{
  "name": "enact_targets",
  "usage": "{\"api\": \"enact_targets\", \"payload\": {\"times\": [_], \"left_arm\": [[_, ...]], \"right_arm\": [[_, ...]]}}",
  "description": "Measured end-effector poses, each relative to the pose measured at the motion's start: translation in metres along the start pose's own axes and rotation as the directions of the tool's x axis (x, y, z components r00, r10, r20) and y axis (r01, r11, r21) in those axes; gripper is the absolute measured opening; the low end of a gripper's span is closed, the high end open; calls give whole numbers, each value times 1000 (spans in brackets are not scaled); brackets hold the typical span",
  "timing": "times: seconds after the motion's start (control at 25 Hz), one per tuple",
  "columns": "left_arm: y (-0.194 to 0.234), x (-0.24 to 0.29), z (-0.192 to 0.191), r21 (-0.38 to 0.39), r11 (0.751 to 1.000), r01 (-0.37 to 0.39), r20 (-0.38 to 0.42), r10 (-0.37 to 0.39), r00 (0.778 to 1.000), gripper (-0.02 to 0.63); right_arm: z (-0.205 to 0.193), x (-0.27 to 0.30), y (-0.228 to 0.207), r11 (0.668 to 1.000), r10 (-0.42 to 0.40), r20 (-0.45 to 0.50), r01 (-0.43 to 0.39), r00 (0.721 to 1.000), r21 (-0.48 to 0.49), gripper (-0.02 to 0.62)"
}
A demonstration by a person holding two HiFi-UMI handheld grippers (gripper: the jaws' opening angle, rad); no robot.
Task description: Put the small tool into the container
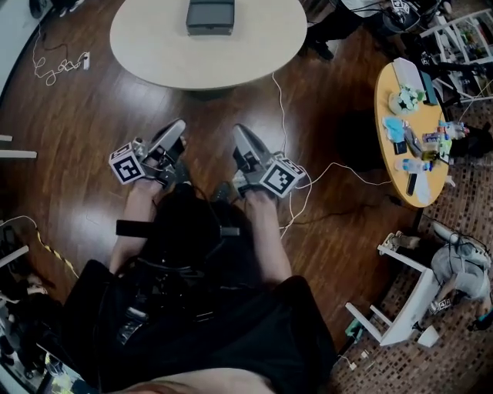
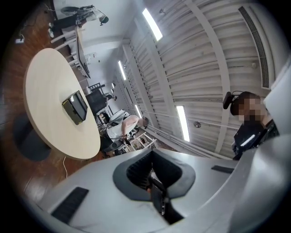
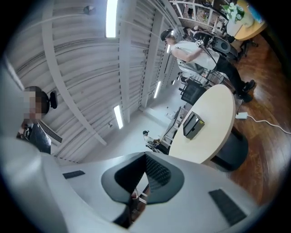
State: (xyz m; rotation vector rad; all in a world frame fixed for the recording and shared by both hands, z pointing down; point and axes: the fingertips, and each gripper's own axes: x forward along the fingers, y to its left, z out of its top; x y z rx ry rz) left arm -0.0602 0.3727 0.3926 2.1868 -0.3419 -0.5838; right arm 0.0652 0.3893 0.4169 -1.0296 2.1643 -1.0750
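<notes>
Left gripper (image 1: 177, 127), right gripper (image 1: 240, 132): both closed on nothing, held side by side above the wooden floor (image 1: 85, 115). Container (image 1: 210, 15): set on the round table (image 1: 146, 46), well ahead. Small tool: not made out in any view; it should be located before the jaws are opened

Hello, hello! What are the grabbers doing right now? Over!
Left gripper shut, right gripper shut, nothing between either's jaws. Dark container sits on the round table ahead; small tool not seen. Nothing blocking the way.
</notes>
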Motion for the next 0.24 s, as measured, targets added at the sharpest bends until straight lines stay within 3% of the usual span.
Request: {"api": "enact_targets", "payload": {"times": [0.24], "left_arm": [[-5,13,-25,-3,1000,6,-2,-6,1000,-6]], "right_arm": [[4,-17,-6,998,55,5,-55,998,22,-20]]}}
